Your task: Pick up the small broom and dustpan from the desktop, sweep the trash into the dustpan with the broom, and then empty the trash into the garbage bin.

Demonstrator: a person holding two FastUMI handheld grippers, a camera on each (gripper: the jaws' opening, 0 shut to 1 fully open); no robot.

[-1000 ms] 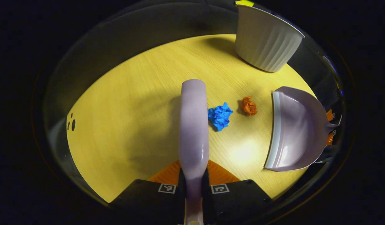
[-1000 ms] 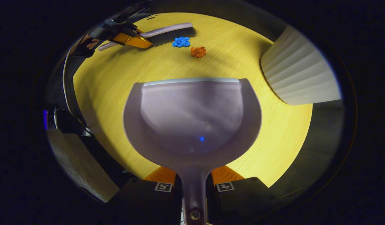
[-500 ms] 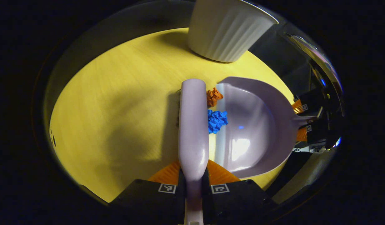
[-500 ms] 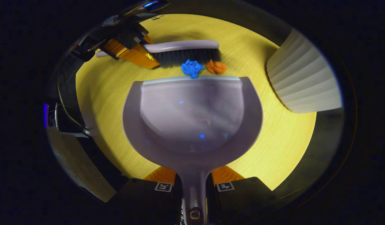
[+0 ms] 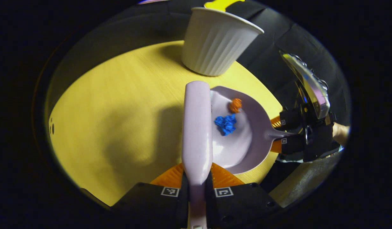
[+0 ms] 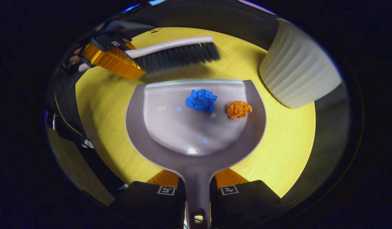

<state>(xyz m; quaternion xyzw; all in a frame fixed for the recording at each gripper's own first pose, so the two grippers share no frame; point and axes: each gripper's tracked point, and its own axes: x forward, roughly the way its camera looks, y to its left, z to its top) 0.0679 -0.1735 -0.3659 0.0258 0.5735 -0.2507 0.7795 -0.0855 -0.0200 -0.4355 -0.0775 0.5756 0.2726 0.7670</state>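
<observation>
Both paper balls, blue wad (image 6: 201,100) and orange wad (image 6: 239,109), sit in the dustpan (image 6: 196,133), right gripper (image 6: 197,190) jaws pinching its handle. Left gripper (image 5: 196,190) jaws clamp the broom (image 5: 197,127), bristles beside the pan's lip. Now keep the pan level while carrying it to the garbage bin (image 6: 297,79) at the tabletop's far edge. The bin's inside is hidden.

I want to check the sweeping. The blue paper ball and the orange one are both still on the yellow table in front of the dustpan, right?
No. The right gripper view shows the blue paper ball and the orange one both inside the dustpan.
</observation>
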